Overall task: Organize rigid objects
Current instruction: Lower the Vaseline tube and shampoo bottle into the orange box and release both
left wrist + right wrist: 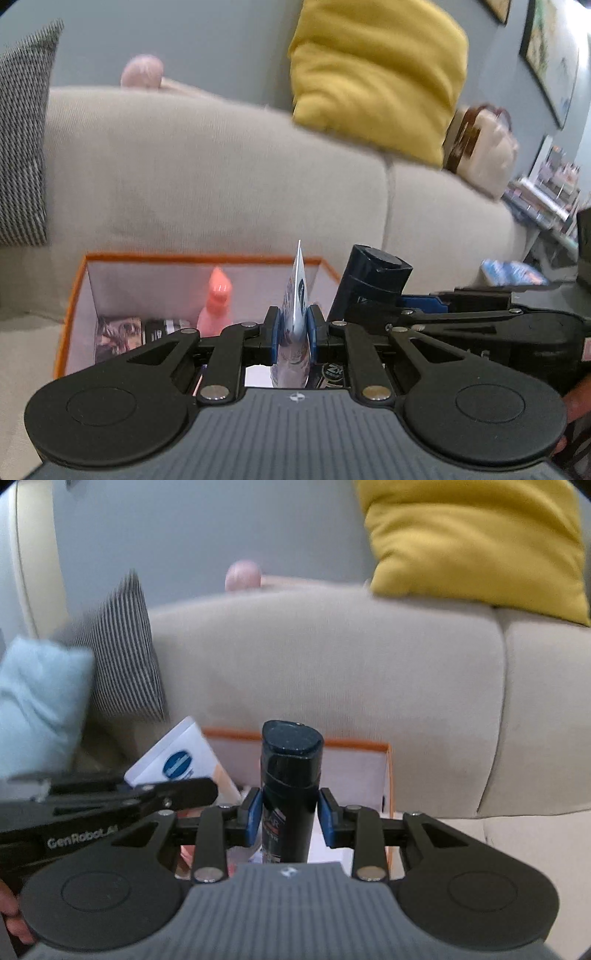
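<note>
Both items gripped, above the orange-rimmed box (192,257) on the beige sofa (221,177).
Left gripper (293,328) pinches flat white-blue tube (297,295); right gripper (288,812) clamps dark navy deodorant stick (290,775). Lower each upright into free space, avoid pink bottle (218,302), release only once seated.

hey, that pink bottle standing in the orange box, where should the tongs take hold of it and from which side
Probably from above. The pink bottle stands upright near the back wall of the orange box, whose walls block a sideways approach. Close on the tapered upper part, the only part clearly exposed; its base is hidden. Both tongs are occupied now: left tongs grip a white tube, right tongs a dark bottle.
</note>
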Demonstrator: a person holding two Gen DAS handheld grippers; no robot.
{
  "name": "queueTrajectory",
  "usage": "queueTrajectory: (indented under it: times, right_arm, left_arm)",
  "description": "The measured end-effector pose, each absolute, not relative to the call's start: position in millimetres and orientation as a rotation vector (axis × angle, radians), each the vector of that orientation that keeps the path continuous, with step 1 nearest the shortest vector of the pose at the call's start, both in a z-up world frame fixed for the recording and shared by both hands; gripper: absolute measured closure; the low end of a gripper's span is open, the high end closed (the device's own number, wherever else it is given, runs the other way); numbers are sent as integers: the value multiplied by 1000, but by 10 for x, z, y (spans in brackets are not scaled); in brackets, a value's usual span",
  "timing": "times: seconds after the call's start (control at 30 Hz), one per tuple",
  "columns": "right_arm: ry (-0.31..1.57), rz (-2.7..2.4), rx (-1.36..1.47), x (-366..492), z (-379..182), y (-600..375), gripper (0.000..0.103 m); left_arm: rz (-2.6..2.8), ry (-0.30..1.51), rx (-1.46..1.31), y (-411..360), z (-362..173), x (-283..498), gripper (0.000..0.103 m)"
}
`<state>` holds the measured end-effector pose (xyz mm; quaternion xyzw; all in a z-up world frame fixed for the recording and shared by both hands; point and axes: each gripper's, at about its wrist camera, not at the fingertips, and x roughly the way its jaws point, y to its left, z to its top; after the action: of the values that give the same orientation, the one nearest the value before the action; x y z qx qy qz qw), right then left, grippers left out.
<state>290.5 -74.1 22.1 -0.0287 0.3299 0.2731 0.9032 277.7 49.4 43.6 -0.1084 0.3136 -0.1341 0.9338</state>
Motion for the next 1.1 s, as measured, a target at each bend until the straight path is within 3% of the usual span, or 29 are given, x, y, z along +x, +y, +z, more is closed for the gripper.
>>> queueTrajectory:
  times: [0.53,1.1]
  right_arm:
    - [910,637,-292,3442,-266,-441,70]
    - [985,600,-381,4071,-497,-326,71]
  left_arm:
    - [-331,979,-353,679,-244,3467,87]
    - [-370,1179,-389,630,-460,4302,86]
